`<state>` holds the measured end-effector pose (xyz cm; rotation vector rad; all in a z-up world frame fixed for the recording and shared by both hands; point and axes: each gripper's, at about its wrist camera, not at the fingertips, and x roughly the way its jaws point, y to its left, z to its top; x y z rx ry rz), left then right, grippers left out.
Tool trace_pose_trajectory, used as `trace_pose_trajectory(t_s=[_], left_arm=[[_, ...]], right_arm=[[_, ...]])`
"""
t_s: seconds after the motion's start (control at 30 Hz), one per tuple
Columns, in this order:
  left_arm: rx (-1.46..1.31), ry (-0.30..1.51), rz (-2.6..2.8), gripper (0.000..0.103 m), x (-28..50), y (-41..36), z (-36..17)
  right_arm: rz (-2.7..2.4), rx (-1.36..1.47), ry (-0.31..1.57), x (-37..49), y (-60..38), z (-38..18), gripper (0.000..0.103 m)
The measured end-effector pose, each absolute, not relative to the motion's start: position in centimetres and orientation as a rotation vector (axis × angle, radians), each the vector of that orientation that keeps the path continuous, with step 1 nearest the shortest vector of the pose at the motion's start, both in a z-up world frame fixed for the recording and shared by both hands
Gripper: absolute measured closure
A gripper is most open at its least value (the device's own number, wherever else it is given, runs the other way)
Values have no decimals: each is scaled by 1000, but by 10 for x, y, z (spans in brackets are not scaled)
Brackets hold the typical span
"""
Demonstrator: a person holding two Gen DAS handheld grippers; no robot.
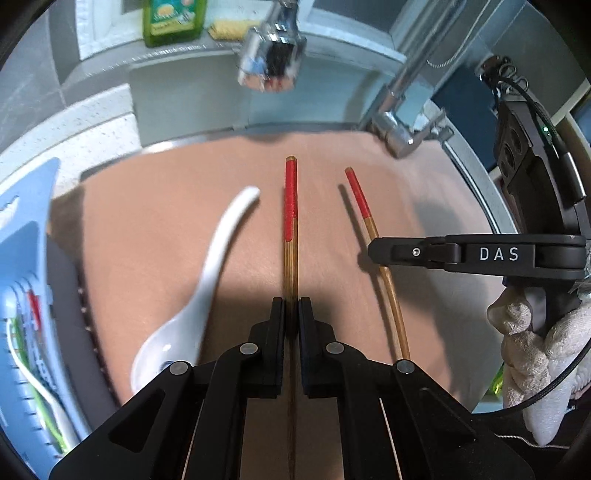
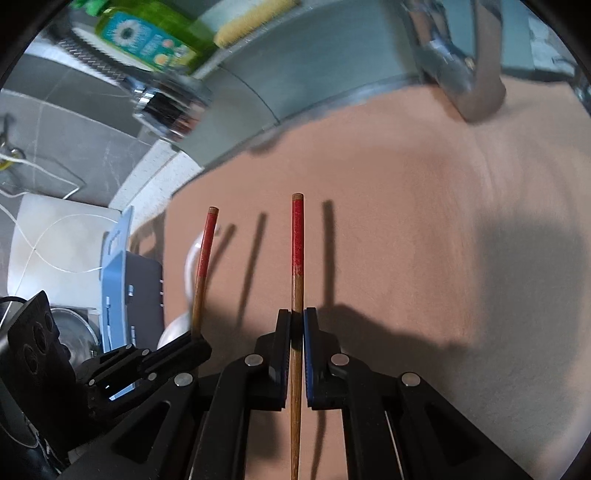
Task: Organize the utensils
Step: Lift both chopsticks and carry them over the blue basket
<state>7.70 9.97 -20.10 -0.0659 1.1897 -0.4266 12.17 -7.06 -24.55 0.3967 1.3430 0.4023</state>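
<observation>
Two bamboo chopsticks with red ends are each held in a gripper above the brown mat (image 1: 147, 229). In the left wrist view my left gripper (image 1: 291, 306) is shut on one chopstick (image 1: 291, 206), which points away from me. To its right, my right gripper (image 1: 373, 251) grips the second chopstick (image 1: 360, 199), with a gloved hand (image 1: 532, 350) behind it. In the right wrist view my right gripper (image 2: 296, 314) is shut on its chopstick (image 2: 297, 236), and my left gripper (image 2: 199, 343) holds the other chopstick (image 2: 205, 251). A white ceramic spoon (image 1: 214, 273) lies on the mat to the left.
A light blue utensil basket (image 1: 26, 295) stands at the mat's left edge, holding a few utensils. A chrome faucet (image 1: 399, 122) rises at the back right. A green dish soap bottle (image 1: 173, 22) and a yellow sponge (image 1: 229, 29) sit on the ledge behind the sink.
</observation>
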Motion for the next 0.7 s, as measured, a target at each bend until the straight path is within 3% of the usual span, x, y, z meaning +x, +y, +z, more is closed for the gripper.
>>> trace_pose_trajectory(t_s=[0.37, 0.7], left_arm=[[-125, 1070, -346, 97, 59, 160, -152], [-203, 1055, -177, 97, 34, 253, -148]], right_arm=[[554, 383, 1265, 118, -14, -196, 97], [710, 361, 1285, 105, 85, -184, 97]])
